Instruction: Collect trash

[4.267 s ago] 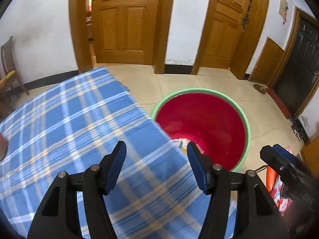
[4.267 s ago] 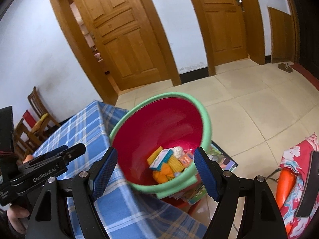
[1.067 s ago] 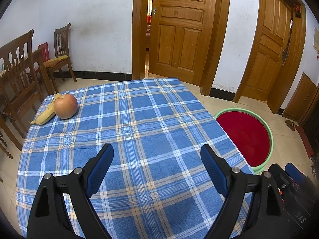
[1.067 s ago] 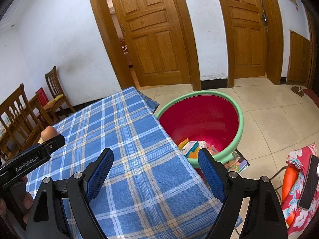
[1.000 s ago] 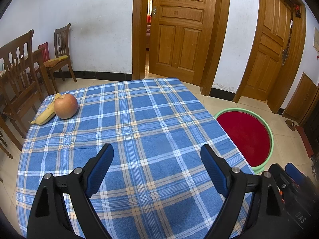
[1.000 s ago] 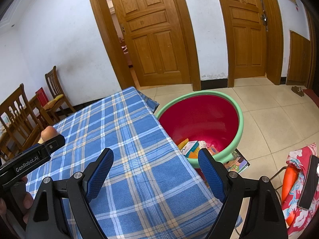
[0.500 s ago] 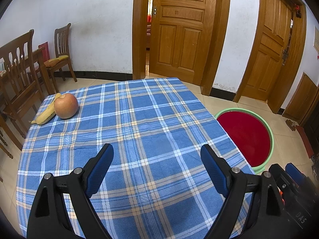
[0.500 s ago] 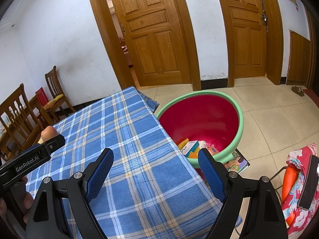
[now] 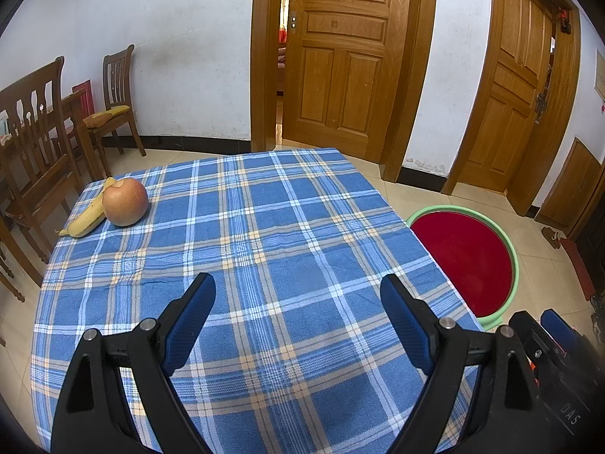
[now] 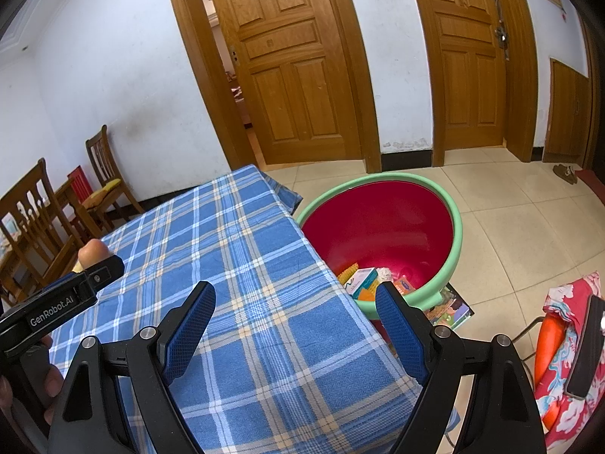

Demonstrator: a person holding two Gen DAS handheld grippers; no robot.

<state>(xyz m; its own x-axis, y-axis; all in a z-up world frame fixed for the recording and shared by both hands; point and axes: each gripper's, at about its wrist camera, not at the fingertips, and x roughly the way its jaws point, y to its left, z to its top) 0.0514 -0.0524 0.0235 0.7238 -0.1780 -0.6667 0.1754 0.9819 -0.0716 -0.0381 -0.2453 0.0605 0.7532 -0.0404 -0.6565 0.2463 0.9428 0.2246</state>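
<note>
Packets [image 10: 365, 278] in red basin [image 10: 382, 223]

Around the apple [image 9: 124, 201] the blue checked tablecloth [image 9: 242, 249] lies bare toward the basin [image 9: 469, 261]; only the banana [image 9: 87, 215] touches its far-left side.

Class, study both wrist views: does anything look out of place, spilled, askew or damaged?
Nothing is spilled or broken. The basin sits tilted beside the table, its trash pooled low. An apple and banana remain at the table's far left corner.
</note>
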